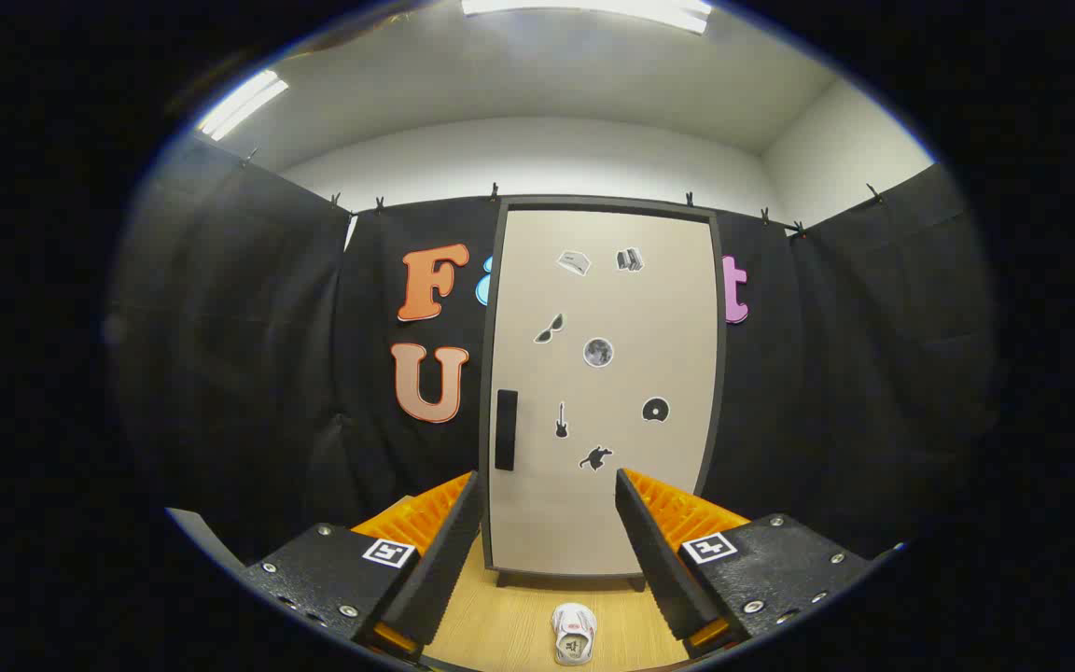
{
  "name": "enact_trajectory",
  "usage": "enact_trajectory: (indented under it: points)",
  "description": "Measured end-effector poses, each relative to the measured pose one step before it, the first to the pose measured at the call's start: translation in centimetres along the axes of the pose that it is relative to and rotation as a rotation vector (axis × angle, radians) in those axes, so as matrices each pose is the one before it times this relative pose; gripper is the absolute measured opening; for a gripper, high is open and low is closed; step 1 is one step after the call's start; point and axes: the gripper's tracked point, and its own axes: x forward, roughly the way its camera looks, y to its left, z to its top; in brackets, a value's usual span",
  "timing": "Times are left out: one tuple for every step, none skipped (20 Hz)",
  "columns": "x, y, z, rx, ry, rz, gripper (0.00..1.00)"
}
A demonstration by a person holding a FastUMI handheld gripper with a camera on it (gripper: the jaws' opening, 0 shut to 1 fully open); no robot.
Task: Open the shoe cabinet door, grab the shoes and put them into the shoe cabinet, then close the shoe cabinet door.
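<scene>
The shoe cabinet [605,392] stands upright against the booth wall, a tall beige door in a dark frame, closed. A black handle [506,429] runs vertically near the door's left side, and small stickers dot the door. A white shoe [574,633] lies on the wooden floor in front of the cabinet, between my fingers and low down. My gripper [547,481] is open, fingers spread wide with nothing between them, held well back from the door.
Black cloth walls close in the booth on the left and right. The wooden floor [509,625] runs from the cabinet's base toward me. The ceiling lights are overhead.
</scene>
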Motion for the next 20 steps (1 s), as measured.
enact_trajectory:
  points:
    - [0.117,0.331,-0.192,-0.00169,0.00365,0.00357,0.89]
    - [0.242,0.174,0.079,-0.00166,0.00013,0.00167,0.89]
    - [0.176,0.308,0.001,0.00028,-0.00163,0.00466,0.89]
    - [0.282,0.268,0.025,-0.00024,-0.00008,0.00226,0.89]
    - [0.142,0.236,-0.045,0.00090,-0.00069,0.00099,0.89]
    - [0.258,0.300,-0.037,0.00311,0.00377,0.00370,0.89]
    - [0.083,0.372,-0.186,0.00389,0.00443,0.00269,0.89]
    - [0.121,0.280,-0.063,0.00529,0.00068,0.00001,0.89]
    - [0.221,0.257,0.064,0.00483,-0.00076,-0.00042,0.89]
    - [0.208,0.231,0.119,0.00327,-0.00188,0.00036,0.89]
    - [0.192,0.225,0.047,0.00093,-0.00262,-0.00363,0.89]
    - [0.103,0.184,0.138,0.00064,-0.00143,-0.00364,0.89]
    - [0.237,0.303,0.049,0.00169,0.00100,-0.00087,0.89]
    - [0.070,0.292,0.046,0.00146,-0.00034,-0.00232,0.89]
    - [-0.023,0.185,0.090,0.00120,-0.00288,-0.00408,0.89]
    - [0.006,0.234,0.085,0.00039,-0.00233,-0.00248,0.89]
    - [-0.004,0.264,0.005,0.00007,-0.00028,-0.00208,0.89]
    - [-0.005,0.281,0.036,-0.00065,0.00124,-0.00109,0.89]
    - [0.026,0.174,-0.035,-0.00200,0.00058,-0.00202,0.89]
    - [0.060,0.164,-0.002,-0.00112,0.00203,-0.00415,0.89]
